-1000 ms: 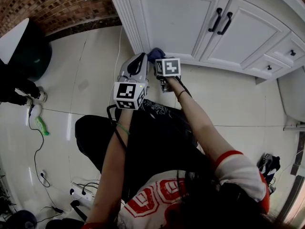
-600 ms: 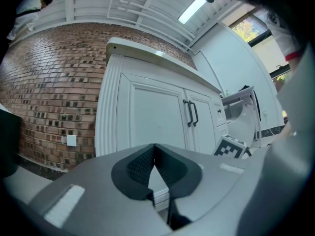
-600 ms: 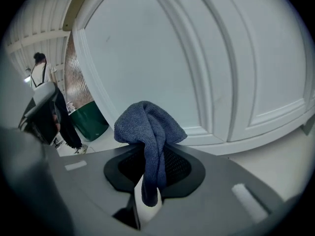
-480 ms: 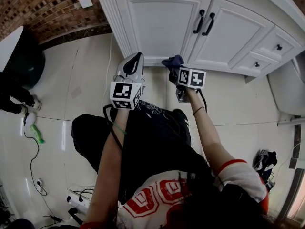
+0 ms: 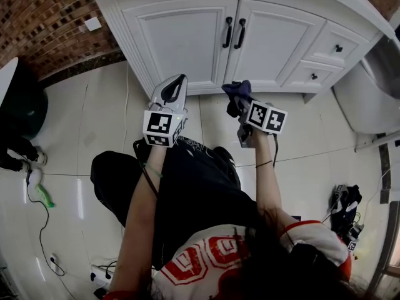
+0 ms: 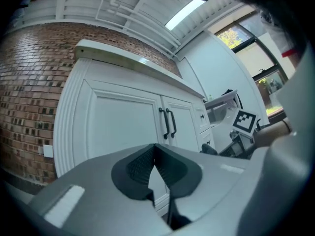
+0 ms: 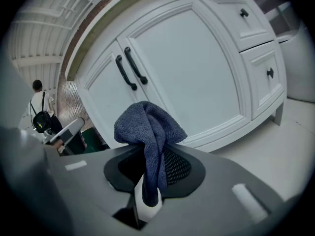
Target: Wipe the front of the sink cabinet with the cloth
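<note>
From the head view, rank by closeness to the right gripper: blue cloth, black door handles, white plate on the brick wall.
1. Blue cloth, pinched in the right gripper itself.
2. Black door handles, on the cabinet straight ahead.
3. White wall plate, far left on the brick wall.

The person wears a white top point(image 5: 206, 258) with red patterning, red-edged sleeves and black trousers point(image 5: 187, 180). The left gripper point(image 5: 180, 79) and right gripper point(image 5: 235, 99) are grey, each bearing a black-and-white marker cube.
</note>
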`<state>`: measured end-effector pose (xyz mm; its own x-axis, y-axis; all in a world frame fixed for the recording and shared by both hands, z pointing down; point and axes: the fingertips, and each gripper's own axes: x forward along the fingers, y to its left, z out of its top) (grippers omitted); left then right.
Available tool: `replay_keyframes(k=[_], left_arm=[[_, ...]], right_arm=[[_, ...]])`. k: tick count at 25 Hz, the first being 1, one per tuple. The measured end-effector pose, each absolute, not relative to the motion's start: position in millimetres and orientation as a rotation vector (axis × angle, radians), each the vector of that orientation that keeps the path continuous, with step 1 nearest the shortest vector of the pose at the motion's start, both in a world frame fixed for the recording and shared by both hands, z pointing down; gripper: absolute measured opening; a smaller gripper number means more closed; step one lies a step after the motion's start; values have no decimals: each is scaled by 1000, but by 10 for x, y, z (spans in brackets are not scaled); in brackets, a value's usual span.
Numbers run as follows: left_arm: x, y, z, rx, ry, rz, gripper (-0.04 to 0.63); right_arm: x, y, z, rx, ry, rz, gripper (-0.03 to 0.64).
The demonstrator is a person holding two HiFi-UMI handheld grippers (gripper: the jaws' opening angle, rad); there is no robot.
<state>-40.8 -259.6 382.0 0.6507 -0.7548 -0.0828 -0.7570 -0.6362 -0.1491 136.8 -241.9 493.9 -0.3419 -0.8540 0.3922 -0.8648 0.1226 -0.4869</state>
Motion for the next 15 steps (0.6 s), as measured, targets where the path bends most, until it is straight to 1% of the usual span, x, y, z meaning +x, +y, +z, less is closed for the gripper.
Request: replay_keyframes(k=[3,8,15], left_arm=[[-251,-2498,3766,-2753,1171,64,0],[-188,-2385,3655,-2894,1186,301,0],[-155,-2182,3277,-2892,1132,409,0]], right_arm=[[1493,-2242,4793,1846,-2344,988,80],[1572,-2061,4631,1871,-2373,950,80],[1483,-1939,4465,1854,-2379,819,78]])
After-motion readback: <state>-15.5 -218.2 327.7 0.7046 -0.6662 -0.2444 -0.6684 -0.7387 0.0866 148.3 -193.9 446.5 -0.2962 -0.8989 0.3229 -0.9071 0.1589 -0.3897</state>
